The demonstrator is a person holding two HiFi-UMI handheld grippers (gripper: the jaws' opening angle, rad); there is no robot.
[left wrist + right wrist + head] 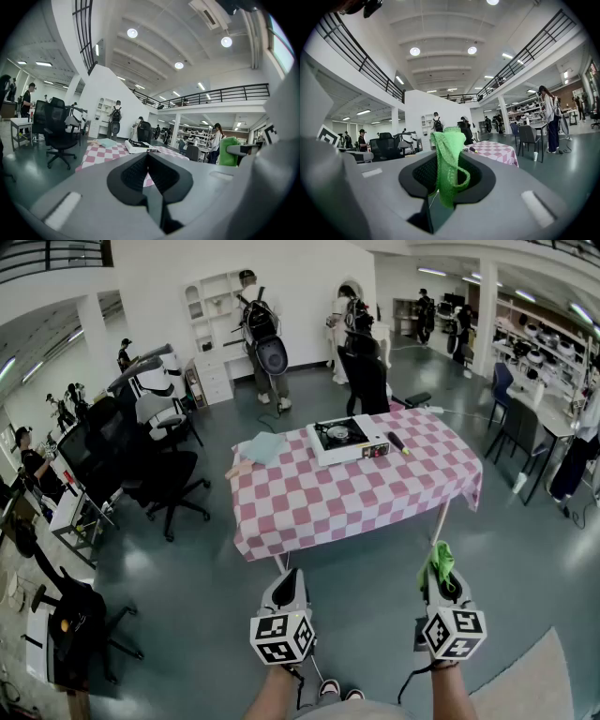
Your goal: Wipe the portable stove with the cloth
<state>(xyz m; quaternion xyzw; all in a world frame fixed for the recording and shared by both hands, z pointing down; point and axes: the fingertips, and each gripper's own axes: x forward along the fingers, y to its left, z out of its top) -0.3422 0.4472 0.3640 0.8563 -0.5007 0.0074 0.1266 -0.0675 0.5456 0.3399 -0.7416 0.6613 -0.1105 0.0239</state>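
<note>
The white portable stove [347,440] with a black top sits on the far side of a table covered with a pink-and-white checked cloth [309,498]. I stand some way back from that table. My right gripper [438,570] is shut on a green cloth [439,563], which sticks up from between its jaws [449,161]. My left gripper [289,589] is shut with nothing in it, and in the left gripper view [148,161] the stove [138,146] shows small and far off.
A light blue folded cloth [262,447] lies at the table's far left, a dark stick-like tool [397,442] to the right of the stove. Black office chairs [155,474] stand left of the table. Several people stand behind it. Desks [553,413] line the right wall.
</note>
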